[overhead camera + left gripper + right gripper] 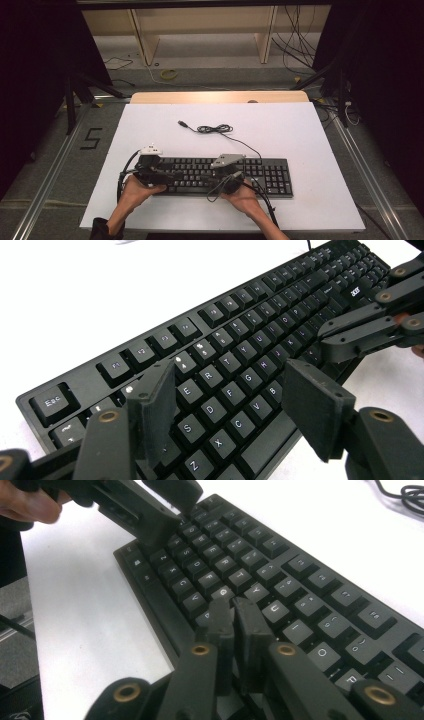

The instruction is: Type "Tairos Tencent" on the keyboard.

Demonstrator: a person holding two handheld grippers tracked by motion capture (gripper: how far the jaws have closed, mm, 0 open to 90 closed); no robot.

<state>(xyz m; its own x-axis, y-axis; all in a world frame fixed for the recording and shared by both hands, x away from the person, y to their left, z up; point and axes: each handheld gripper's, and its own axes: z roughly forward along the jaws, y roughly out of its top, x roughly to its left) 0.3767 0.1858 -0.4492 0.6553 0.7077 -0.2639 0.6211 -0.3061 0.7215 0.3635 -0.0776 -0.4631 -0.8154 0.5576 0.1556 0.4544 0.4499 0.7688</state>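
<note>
Both tongs are hovering over the black keyboard [225,175], which is lying on the white bench [280,130]. Left tongs [235,410] are standing wide open above the letter keys with nothing between them. Right tongs [234,611] are squeezed closed, tips right at the middle keys.

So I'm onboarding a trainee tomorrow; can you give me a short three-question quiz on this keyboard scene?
1. True or false: the right tool has its jaws wide apart.
2. Which tool hovers over the keyboard's Esc end? A) left tool B) right tool
3. What lies on the white board beyond the keyboard?

Key:
1. False; the jaws are shut, with nothing between them, above the keys.
2. A; its jaws stand open.
3. The keyboard's cable, partly bundled, with its plug lying loose.
</note>
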